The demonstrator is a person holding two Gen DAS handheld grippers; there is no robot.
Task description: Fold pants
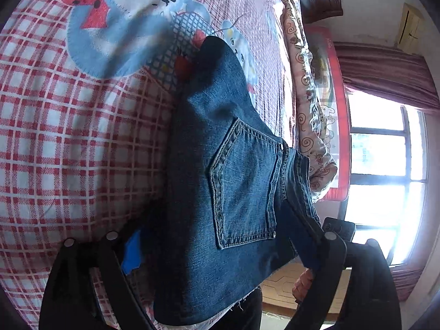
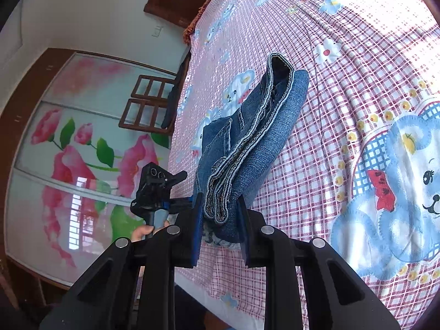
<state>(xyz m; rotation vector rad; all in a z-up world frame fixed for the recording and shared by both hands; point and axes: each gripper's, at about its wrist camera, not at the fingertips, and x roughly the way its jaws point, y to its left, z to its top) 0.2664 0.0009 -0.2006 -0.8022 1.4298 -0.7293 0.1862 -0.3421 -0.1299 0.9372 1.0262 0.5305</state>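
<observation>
- The right gripper [image 2: 220,224] clamps the jeans' [image 2: 242,137] stacked edge between its pads; a slack pinch could let layers slide out.
- The left gripper [image 1: 220,250] gapes around them, gripping nothing, so the far end may unfold on the bed [image 2: 343,88].

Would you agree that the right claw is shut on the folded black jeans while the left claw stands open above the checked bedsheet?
Not quite: the jeans are blue denim, not black, as the right wrist view shows. The rest holds: the right claw is shut on the folded stack, and the left claw stands open above the checked bedsheet.
</observation>
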